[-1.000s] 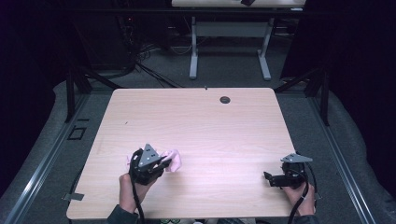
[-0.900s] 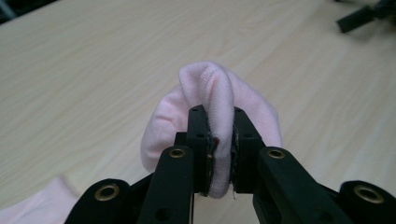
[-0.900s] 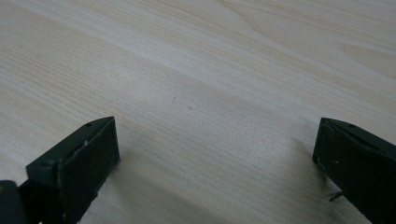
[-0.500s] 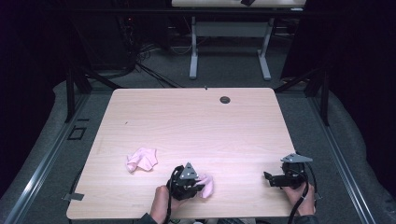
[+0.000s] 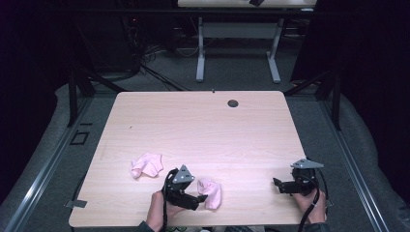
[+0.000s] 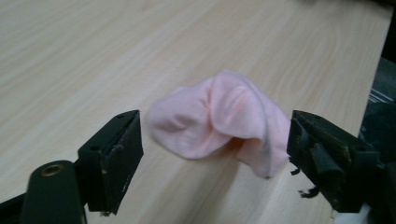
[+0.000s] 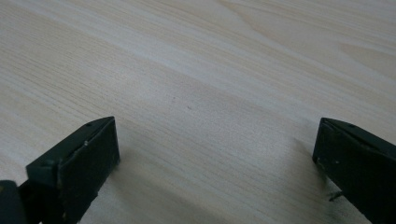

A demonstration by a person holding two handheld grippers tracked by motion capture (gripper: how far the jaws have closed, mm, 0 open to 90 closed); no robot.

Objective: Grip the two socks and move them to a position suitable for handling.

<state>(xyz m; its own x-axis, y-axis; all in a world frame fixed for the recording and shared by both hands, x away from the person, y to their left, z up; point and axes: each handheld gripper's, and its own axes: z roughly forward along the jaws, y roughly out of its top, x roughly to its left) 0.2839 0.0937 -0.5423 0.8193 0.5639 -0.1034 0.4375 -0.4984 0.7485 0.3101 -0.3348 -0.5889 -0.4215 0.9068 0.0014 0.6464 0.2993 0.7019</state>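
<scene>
crumpled pink soft-cloth sock (image 6: 219, 119) lies on table's near edge, between the left gripper (image 5: 202, 198), whose jaws have just been opening, pads clear of it | advice: back straight off, no snagging | second pink sock (image 5: 146, 165) lies apart | right gripper (image 5: 276, 183) agape, empty | pale wood-grain table (image 5: 203, 125)

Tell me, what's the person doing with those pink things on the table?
A person holds a gripper in each hand. The left gripper has just been opening its jaws, and a crumpled pink sock lies on the wooden table between them, not squeezed. Another pink sock lies farther left. The right gripper rests open near the table's right edge, holding nothing.
</scene>
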